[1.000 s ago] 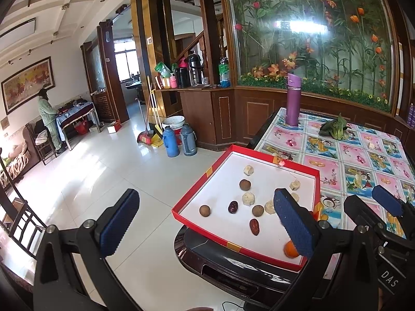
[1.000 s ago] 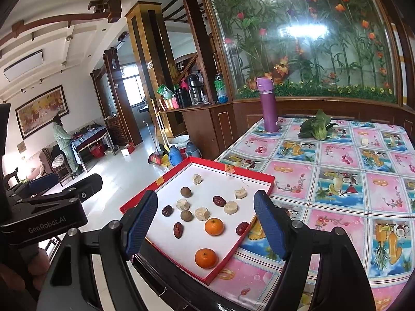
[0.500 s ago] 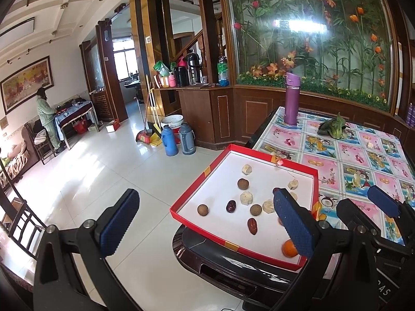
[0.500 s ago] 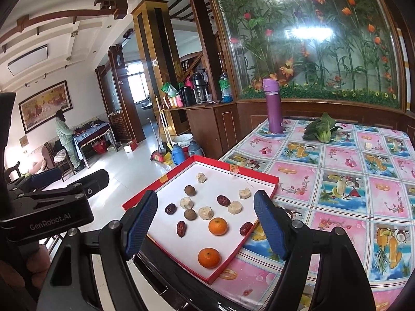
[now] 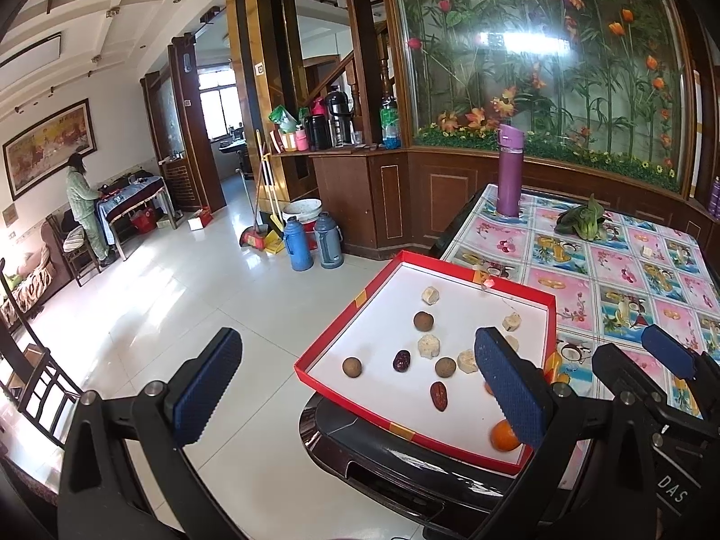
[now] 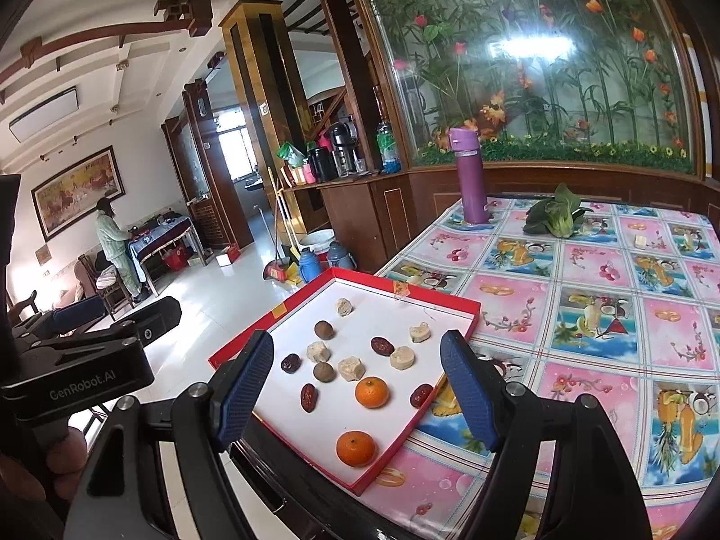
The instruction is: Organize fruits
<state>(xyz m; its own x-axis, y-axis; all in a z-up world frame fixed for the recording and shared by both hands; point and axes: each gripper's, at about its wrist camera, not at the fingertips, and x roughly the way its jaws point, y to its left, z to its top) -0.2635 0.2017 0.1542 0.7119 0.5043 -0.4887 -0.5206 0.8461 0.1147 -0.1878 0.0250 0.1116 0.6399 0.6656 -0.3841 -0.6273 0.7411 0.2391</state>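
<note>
A red tray [image 6: 432, 300] with a white floor lies on the near left corner of the table. It holds two oranges [image 6: 371, 392] [image 6: 355, 448], several dark red dates [image 6: 308, 398], brown round fruits [image 6: 324, 330] and pale chunks [image 6: 402, 357]. My right gripper [image 6: 357, 355] hovers open above the tray's near end, with nothing between its fingers. My left gripper [image 5: 357, 346] is open too, left of the tray and over the floor and the tray's left rim [image 5: 346, 315]. Its right finger hides part of an orange [image 5: 503, 435].
A purple bottle [image 6: 470, 175] and a leafy green vegetable [image 6: 555, 218] sit at the far side of the flowered tablecloth [image 6: 585, 315]. Two blue flasks [image 5: 299, 243] and brooms stand on the tiled floor. A person [image 5: 83, 207] stands far left, and a dark chair [image 5: 27, 387] is near left.
Almost nothing has changed. Both grippers stay open and empty, and the views have drifted only slightly.
</note>
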